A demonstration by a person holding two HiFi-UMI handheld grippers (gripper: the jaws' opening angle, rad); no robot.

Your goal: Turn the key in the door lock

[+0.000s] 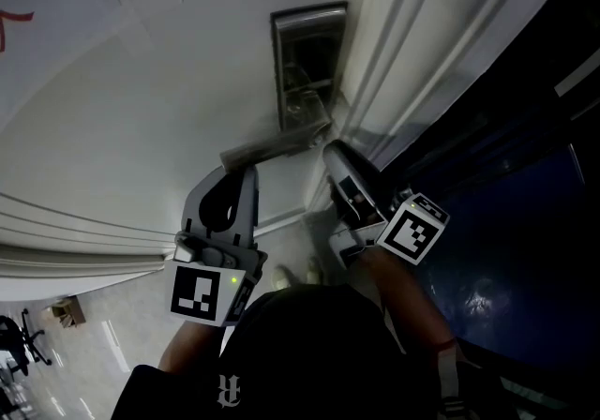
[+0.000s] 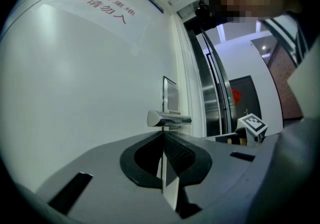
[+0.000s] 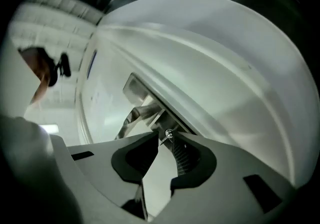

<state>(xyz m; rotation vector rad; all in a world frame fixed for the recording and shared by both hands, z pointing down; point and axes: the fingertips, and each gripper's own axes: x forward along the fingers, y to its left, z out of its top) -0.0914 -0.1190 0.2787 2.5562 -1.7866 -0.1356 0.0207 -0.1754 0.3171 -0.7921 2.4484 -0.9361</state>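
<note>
The key (image 3: 168,134) is seen as a small bright piece of metal at the lower end of the lock plate (image 3: 141,92), just under the lever handle (image 3: 131,118), on the white door (image 1: 141,127). It is held at the very tips of the right gripper (image 1: 332,157), whose fingers are closed in on it from either side, so that only a narrow wedge of door is seen between them further back. The key is too small for its blade to be made out, but its shaft is judged to run straight ahead into the plate, in line with the fingers. A turn would therefore be made by rolling the gripper about its own long axis, not by swinging it sideways.

The left gripper (image 2: 162,137) is held lower and to the left, its fingers pressed together with nothing between them. The free end of the lever handle lies just beyond and above their tips, apart from them. The right gripper is thus the one at the key, and the left is the nearer to the handle.

The lock is judged to be engaged by the key but not yet shown turned; whether the bolt has moved cannot be told
</note>
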